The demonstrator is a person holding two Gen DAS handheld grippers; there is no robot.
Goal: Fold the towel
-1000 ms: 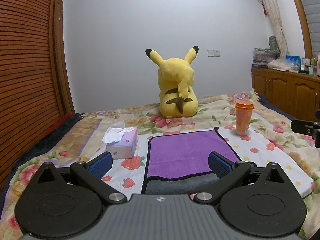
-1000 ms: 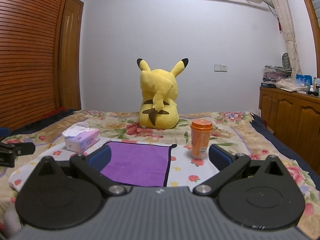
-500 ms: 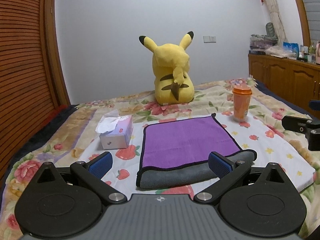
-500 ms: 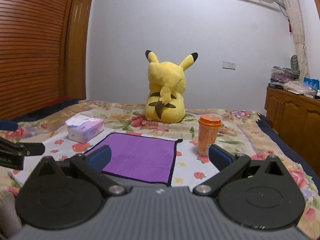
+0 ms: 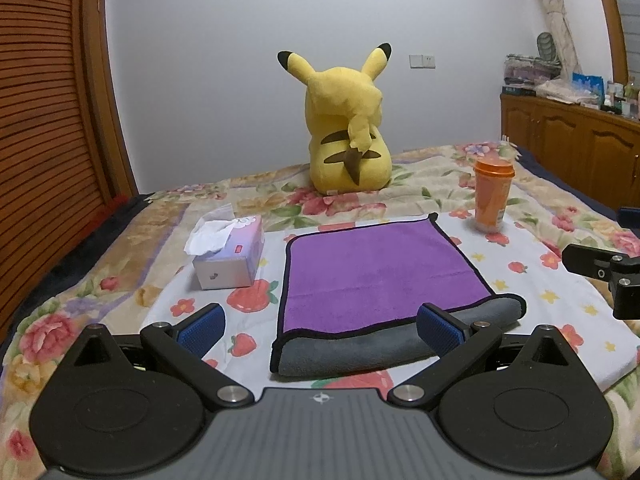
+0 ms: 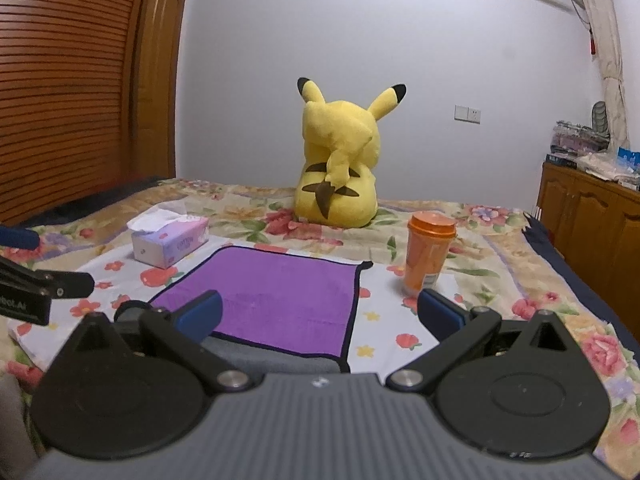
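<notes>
On the bed, a tissue box sits left, the towel lies folded mid-bed, a cup right. Left gripper and right gripper hover at its near edge, fingers wide apart, holding nothing.

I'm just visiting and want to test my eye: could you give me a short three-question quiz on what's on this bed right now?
1. True or false: the purple towel lies with its near edge turned over, showing grey.
2. Which thing stands on the same side of the towel as the right tongs: A the tissue box, B the orange cup, C the yellow plush toy?
3. Fill in: both the left tongs and the right tongs are ____ and hold nothing.

Key: 1 true; 2 B; 3 open.
</notes>
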